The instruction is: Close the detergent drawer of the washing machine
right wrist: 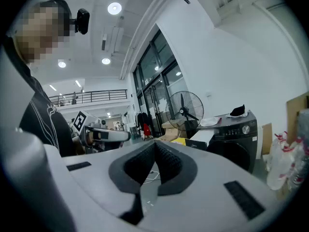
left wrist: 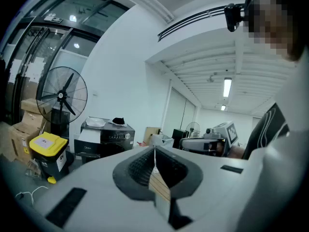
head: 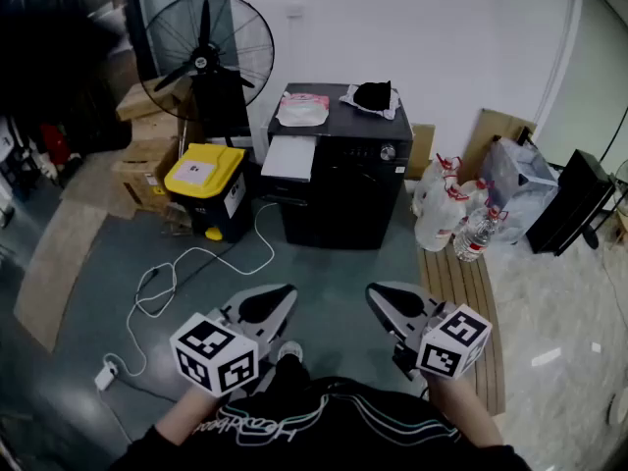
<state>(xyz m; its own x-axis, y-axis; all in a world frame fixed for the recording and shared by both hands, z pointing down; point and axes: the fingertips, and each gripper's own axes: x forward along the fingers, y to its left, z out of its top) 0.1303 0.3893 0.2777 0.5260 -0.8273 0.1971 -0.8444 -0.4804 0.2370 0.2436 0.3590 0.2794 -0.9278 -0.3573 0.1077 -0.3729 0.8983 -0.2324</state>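
A grey-green floor runs up to a white wall, and against that wall stands the black washing machine [head: 339,170]. Its detergent drawer [head: 289,158] is a white tray pulled out from the upper left corner of the machine's front, still open. On the machine's top lie a pale bundle [head: 302,109] above the drawer and a black item on a white cloth [head: 373,95] further right. Left of the machine stands a bin with a yellow lid [head: 206,180], with a large black pedestal fan [head: 206,62] behind it and cardboard boxes [head: 142,160] further left. A white cable [head: 196,263] loops over the floor in front of the machine's left side. Right of the machine are plastic bottles and bags [head: 446,209] at the head of a slatted wooden board [head: 471,292]. Both grippers are held well short of the machine, in front of the person and apart from the drawer. The left gripper [head: 278,300] has its jaws pressed together with nothing between them, and its own view shows the drawer sticking out of the machine in the distance. The right gripper [head: 381,297] is likewise closed and empty, its tips meeting in its own view.
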